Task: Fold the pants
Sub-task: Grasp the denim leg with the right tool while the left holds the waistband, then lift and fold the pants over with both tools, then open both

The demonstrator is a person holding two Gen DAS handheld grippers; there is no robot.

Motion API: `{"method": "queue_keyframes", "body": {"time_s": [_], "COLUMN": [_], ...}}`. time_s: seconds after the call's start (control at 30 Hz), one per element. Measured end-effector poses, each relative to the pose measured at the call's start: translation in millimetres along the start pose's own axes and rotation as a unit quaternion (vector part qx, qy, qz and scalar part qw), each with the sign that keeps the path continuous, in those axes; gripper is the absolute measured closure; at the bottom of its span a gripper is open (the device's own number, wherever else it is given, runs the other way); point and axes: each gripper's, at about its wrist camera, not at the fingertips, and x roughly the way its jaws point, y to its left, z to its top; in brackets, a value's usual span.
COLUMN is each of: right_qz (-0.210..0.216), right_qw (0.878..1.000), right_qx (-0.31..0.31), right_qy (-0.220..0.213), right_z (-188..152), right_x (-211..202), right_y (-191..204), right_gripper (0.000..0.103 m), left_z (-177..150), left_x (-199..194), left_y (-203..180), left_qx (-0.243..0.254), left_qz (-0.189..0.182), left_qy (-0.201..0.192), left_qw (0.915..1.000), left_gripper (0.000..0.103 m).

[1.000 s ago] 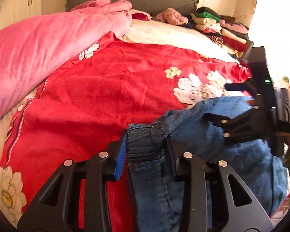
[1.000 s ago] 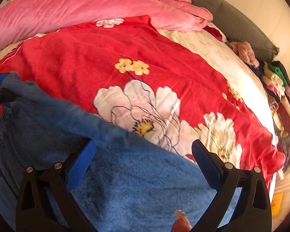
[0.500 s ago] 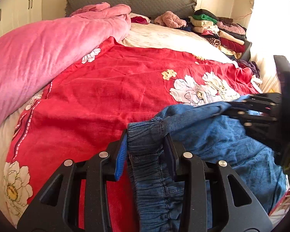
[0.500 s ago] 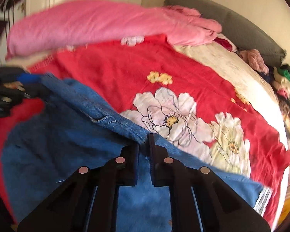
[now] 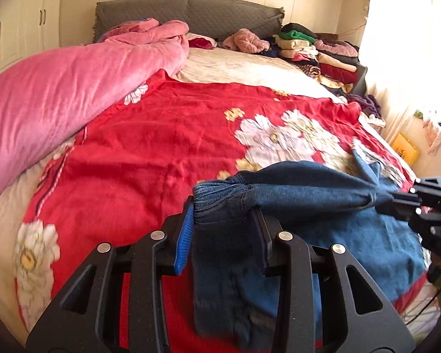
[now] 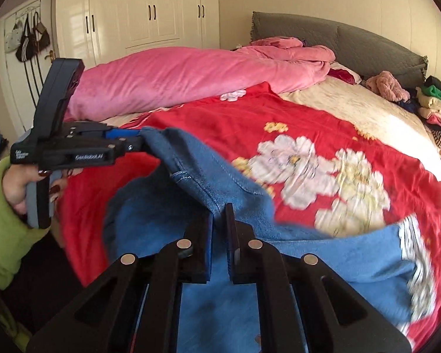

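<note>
Pants (image 5: 308, 188), denim: we hold the waistband stretched between left tool (image 5: 223, 229) and right tool (image 6: 219, 229), both clamped on it above the bed (image 5: 150, 147); risk, thin right pinch slipping under tension.

I have the right gripper (image 6: 219, 223) clamped on the waistband edge of the blue jeans (image 6: 208, 176), jaws nearly together with denim pinched between them. Across to the left, the left gripper (image 6: 136, 144) bites the other end of the same edge, so the fabric stretches between the two above the red floral blanket (image 6: 226, 120). A hand (image 6: 20, 188) with dark red nails in a green sleeve (image 6: 3, 235) grips its handle. Behind lie a pink duvet (image 6: 173, 76), the grey headboard (image 6: 352, 44) and white wardrobe doors (image 6: 150, 14)
</note>
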Motion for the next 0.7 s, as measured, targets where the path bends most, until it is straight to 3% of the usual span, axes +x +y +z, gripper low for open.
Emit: {"method": "queue_keyframes", "body": {"time_s": [0.37, 0.7], "right_qz": [0.044, 0.047], "right_qw": [0.997, 0.995], "right_qx": [-0.030, -0.037], "right_qy": [0.062, 0.085], "right_z": [-61, -78], "right_x": [0, 0], "right_y": [69, 87], "right_gripper": [0.096, 0.096], "left_z": [-49, -82], "left_x": [-18, -23], "left_y": [2, 10], "left_qx": [-0.020, -0.042], "left_qz": [-0.004, 0.004], "left_qy": [0.031, 0.064], "left_qw": [0.9993, 0.9970], "left_gripper": [0.076, 0.073]}}
